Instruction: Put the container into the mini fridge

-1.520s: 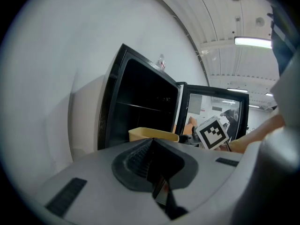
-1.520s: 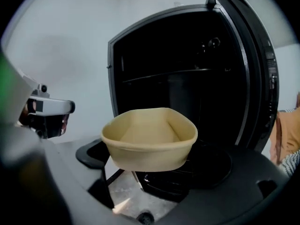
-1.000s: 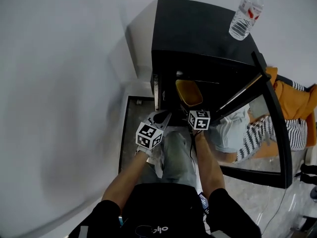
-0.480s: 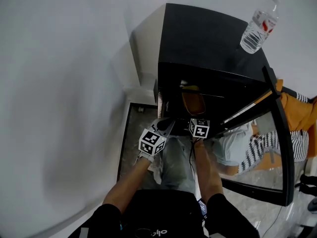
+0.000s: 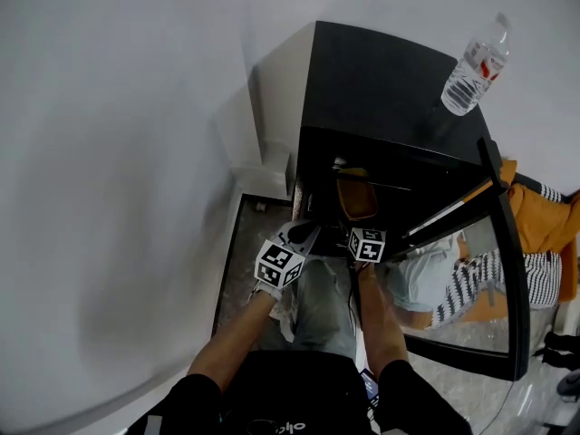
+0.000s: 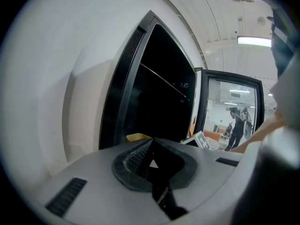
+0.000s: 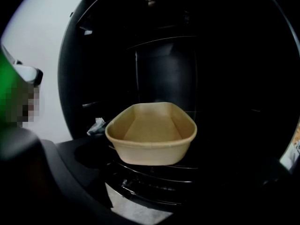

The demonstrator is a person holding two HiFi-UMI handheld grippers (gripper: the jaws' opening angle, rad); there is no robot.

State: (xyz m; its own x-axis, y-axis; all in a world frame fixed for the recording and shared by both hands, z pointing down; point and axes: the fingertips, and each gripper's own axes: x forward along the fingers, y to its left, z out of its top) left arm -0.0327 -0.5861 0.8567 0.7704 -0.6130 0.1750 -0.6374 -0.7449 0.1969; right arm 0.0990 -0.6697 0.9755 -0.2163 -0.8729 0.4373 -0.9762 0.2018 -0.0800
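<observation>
A tan oval container (image 7: 151, 134) rests on the wire shelf inside the black mini fridge (image 5: 390, 80). In the head view the container (image 5: 356, 198) shows just inside the opening. My right gripper (image 7: 152, 205) is a short way in front of the container. Its dark jaws stand wide apart and touch nothing. In the head view the right gripper (image 5: 362, 232) is at the fridge mouth. My left gripper (image 6: 151, 146) is shut with nothing in it. It hangs beside the fridge's left front edge, where the head view also shows the left gripper (image 5: 294, 241).
The fridge door (image 5: 503, 270) stands open to the right. A water bottle (image 5: 473, 66) lies on top of the fridge. A white wall (image 5: 136, 152) runs close along the left. The person's legs are right below the grippers.
The container now looks slightly deeper in the fridge's shadow than a second ago. Both grippers have stayed in front of the opening, and the head view has shifted a little.
</observation>
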